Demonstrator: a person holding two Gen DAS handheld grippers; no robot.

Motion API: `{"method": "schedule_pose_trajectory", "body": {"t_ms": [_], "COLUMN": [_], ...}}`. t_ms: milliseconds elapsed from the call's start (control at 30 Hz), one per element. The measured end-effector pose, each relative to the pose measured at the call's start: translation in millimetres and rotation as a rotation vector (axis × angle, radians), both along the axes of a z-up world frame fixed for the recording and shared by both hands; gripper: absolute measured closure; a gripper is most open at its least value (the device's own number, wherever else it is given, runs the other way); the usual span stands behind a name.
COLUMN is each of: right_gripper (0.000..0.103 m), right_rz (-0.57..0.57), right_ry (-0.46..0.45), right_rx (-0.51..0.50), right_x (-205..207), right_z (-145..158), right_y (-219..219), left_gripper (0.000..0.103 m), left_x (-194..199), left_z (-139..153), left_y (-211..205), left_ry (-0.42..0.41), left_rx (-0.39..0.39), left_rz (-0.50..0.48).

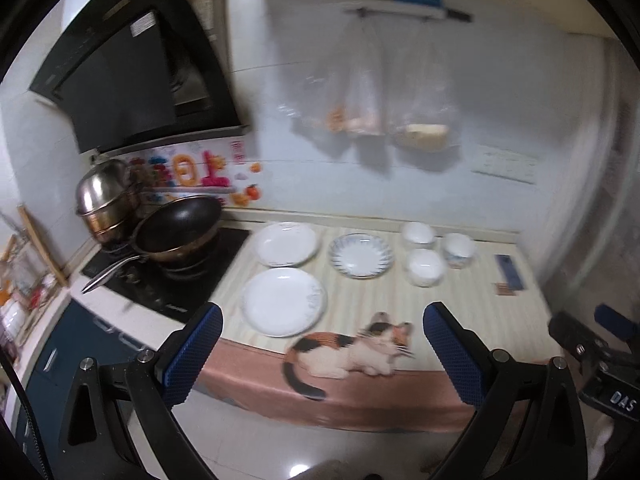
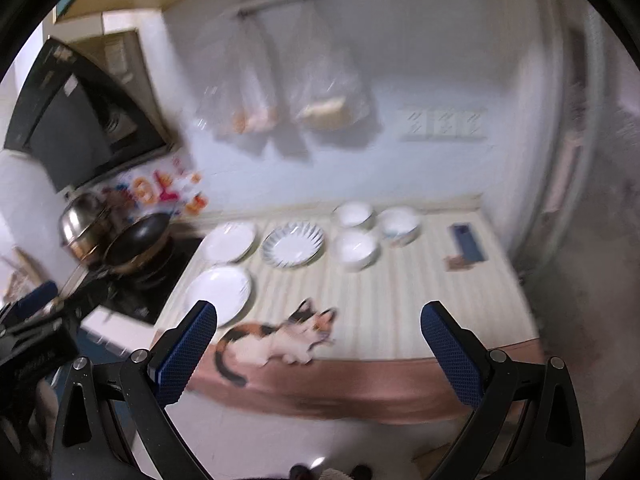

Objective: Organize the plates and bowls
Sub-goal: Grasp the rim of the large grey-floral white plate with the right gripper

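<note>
Both tongs, the left tongs (image 1: 322,354) and the right tongs (image 2: 319,350), are spread wide and hold nothing, ready to grab. Beyond the cat picture (image 1: 352,350) on the bench (image 1: 460,308), three plates (image 1: 284,302) and three bowls (image 1: 426,267) lie apart, not stacked.

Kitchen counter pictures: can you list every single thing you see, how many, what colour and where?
plates: three, white, one blue-rimmed, counter's left half
bowls: three, white, right of the plates
mat: one, striped cream with a cat picture, under the dishes
wok: one, black, on the stove
pot: one, steel, behind the wok
hood: one, black, above the stove
bags: two, clear, hanging on the wall
phone-like slab: one, dark blue, counter's right end
left gripper: black with blue pads, open, empty
right gripper: same, open, empty
</note>
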State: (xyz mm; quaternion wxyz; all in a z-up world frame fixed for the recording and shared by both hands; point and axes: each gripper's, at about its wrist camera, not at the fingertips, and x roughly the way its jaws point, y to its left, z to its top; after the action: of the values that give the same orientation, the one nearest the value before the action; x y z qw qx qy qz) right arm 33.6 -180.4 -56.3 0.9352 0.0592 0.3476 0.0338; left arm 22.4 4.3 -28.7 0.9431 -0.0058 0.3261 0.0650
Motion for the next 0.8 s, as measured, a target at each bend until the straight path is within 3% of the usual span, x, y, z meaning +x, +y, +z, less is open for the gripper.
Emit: {"method": "schedule_pose_trajectory", "body": {"t_ms": [133,333,600,733,800], "right_gripper": [0.000,0.000,0.003,0.016,0.022], "right_rz": [0.091,0.178,0.206,0.190,0.183], "right_ry": [0.121,0.316,0.495,0.548,0.558], "right_rx": [0.081,0.191,0.215,0.270,0.272], "right_x": [50.1,142.5,271.0,321.1,340.6], "right_z": [-51.7,-142.8,-261.8,-310.2,-327.0], "right_y": [18.2,67.3,140.4,167.3,178.2], "left_gripper": [0.000,0.000,0.001,0.001,0.009], "left_x": [37.4,122.4,238.7,284.4,302.3], "left_z": [-34.9,-107.0,-219.9,-265.9,-284.2], "left_y": [31.3,95.0,182.3,210.1,220.4], "left_ry": [0.061,0.228,0.446,0.525,0.556], "left_rx": [0.017,-0.003,-0.094,-0.138,-0.150], "left_rz": [0.081,0.133,0.069,0.015,-0.007]}}
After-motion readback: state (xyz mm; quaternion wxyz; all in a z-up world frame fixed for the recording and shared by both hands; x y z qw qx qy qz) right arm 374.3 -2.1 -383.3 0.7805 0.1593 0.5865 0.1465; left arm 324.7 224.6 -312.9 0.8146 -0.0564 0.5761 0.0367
